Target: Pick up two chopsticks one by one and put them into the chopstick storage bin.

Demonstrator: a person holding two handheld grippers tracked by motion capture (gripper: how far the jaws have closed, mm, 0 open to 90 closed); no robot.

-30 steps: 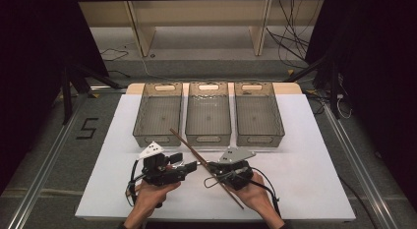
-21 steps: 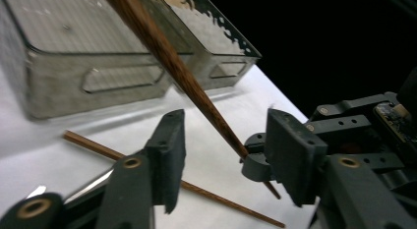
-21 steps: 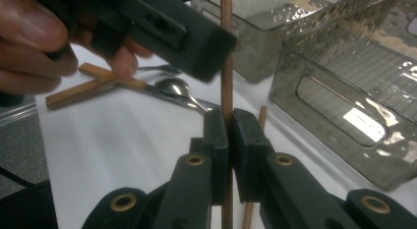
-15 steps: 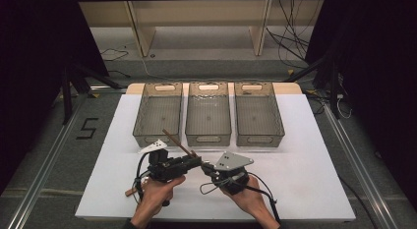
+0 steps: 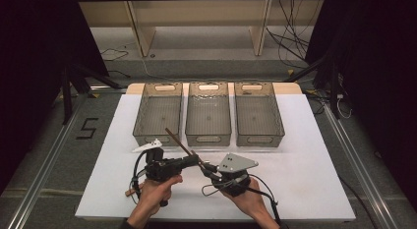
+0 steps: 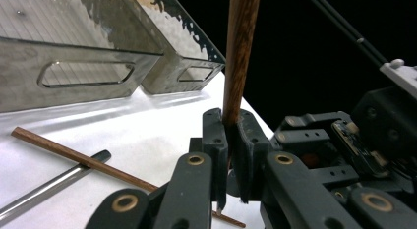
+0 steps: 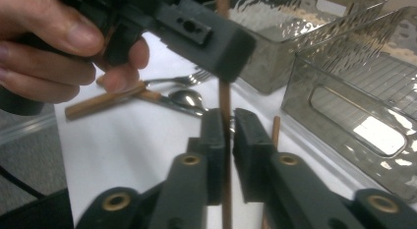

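A brown wooden chopstick [image 5: 178,142] slants up and to the left above the white mat. My left gripper [image 5: 196,161] lies level in the left hand and is shut on it; in the left gripper view the stick [image 6: 239,57] rises straight out of the pressed jaws [image 6: 228,123]. My right gripper [image 5: 205,166] meets it from the right. Its jaws [image 7: 228,118] have just been opening, and the thin stick [image 7: 224,99] passes between them with a small gap beside it. The left gripper's black jaw [image 7: 206,35] crosses the stick just above.
Three clear bins [image 5: 156,139] [image 5: 207,139] [image 5: 259,139] stand in a row behind the grippers on the white mat [image 5: 305,180]. A second chopstick [image 6: 64,150] and a metal handle [image 6: 49,185] lie on the mat. A spoon [image 7: 187,99] and fork [image 7: 183,80] lie by the left hand.
The left gripper swung in to the chopstick and its jaws closed on it. The right gripper, which held the stick, drew a little right and loosened. The stick tilted more upright.
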